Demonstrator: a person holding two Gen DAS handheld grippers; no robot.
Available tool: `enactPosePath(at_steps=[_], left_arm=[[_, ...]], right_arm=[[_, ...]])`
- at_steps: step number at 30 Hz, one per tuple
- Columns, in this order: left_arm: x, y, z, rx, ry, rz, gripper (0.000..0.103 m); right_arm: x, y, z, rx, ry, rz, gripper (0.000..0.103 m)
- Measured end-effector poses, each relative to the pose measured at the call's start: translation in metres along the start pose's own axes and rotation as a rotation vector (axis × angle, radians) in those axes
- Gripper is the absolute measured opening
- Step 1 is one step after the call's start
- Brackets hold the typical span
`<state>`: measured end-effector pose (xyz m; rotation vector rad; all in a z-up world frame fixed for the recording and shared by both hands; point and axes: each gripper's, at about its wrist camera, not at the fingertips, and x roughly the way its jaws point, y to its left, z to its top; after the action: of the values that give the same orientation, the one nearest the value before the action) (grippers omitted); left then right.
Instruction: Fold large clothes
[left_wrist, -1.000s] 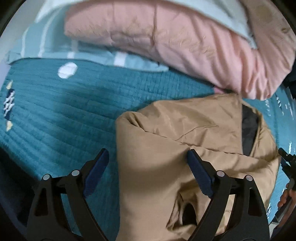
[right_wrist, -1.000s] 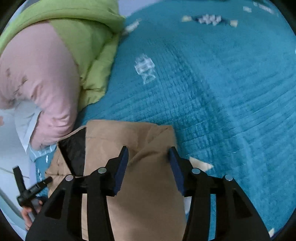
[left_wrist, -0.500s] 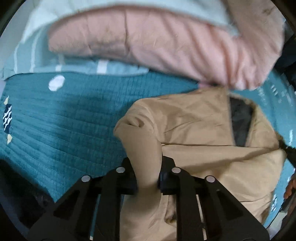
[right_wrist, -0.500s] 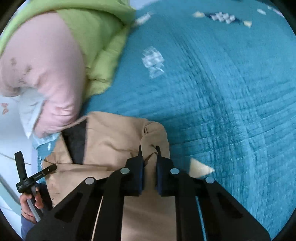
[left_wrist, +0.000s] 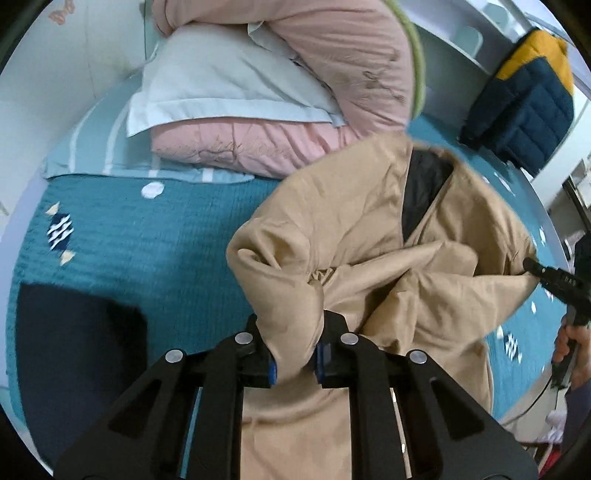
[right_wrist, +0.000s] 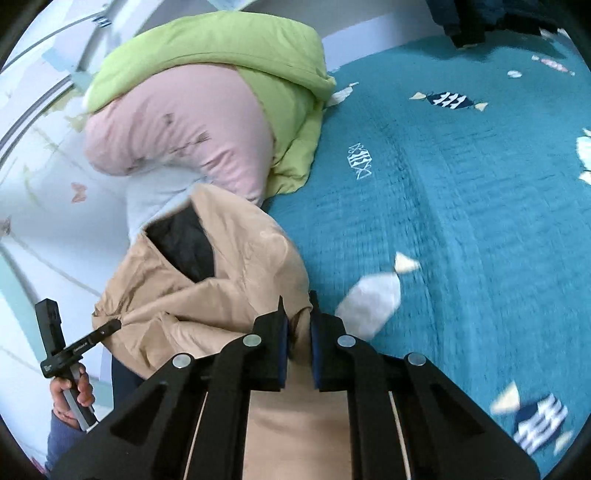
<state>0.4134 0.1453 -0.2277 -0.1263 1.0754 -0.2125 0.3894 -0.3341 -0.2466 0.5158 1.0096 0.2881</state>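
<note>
- Since the earlier frame, both grippers have closed on the tan coat (left_wrist: 369, 229) and raised it off the bed (left_wrist: 129, 240).
- Left gripper (left_wrist: 293, 356) and right gripper (right_wrist: 297, 345): fingers clamped on opposite coat edges, apparently spreading it for folding.

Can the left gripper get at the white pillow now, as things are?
Probably not: the left gripper is shut on a fold of the tan jacket, which hangs between it and the pillow. It would have to let go first.

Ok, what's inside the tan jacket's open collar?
Inside the tan jacket collar, a black lining shows in both wrist views. Anything deeper is covered by the folded tan fabric, which both grippers are holding bunched up above the teal bedspread.
</note>
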Motion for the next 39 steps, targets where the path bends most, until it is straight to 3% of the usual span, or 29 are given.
enactPosePath(at_steps=[10,17,19,21,23,25,28,30,35,39], left_arm=[[-0.059,-0.003,-0.129,0.033,0.035,-0.024,0.016],[-0.055,0.021,-0.214,-0.03,0.123,-0.04,0.027],[-0.052,0.028,-0.228,-0.05,0.148,-0.029,0.032],[-0.053,0.028,-0.237,-0.046,0.153,-0.02,0.035],[-0.056,0.028,-0.243,-0.032,0.156,0.002,0.055],[-0.063,0.031,-0.248,-0.038,0.134,0.033,0.067],[-0.073,0.043,-0.248,-0.081,0.134,0.054,0.072],[-0.083,0.052,-0.248,-0.101,0.118,0.078,0.073],[-0.127,0.057,-0.241,-0.124,-0.008,0.164,0.075],[-0.145,0.04,-0.229,-0.12,-0.086,0.161,0.079]], right_arm=[[-0.07,-0.006,-0.117,0.015,0.103,-0.008,0.009],[-0.064,-0.063,-0.199,0.169,0.204,-0.109,0.011],[-0.062,-0.076,-0.212,0.24,0.21,-0.127,0.016],[-0.059,-0.086,-0.224,0.291,0.231,-0.152,0.034],[-0.061,-0.089,-0.229,0.318,0.238,-0.166,0.048],[-0.069,-0.085,-0.23,0.306,0.213,-0.156,0.048],[-0.089,-0.074,-0.227,0.273,0.163,-0.171,0.048],[-0.104,-0.066,-0.222,0.236,0.119,-0.193,0.048],[-0.149,-0.031,-0.211,0.104,-0.069,-0.262,0.048],[-0.158,-0.001,-0.202,0.01,-0.143,-0.232,0.048]])
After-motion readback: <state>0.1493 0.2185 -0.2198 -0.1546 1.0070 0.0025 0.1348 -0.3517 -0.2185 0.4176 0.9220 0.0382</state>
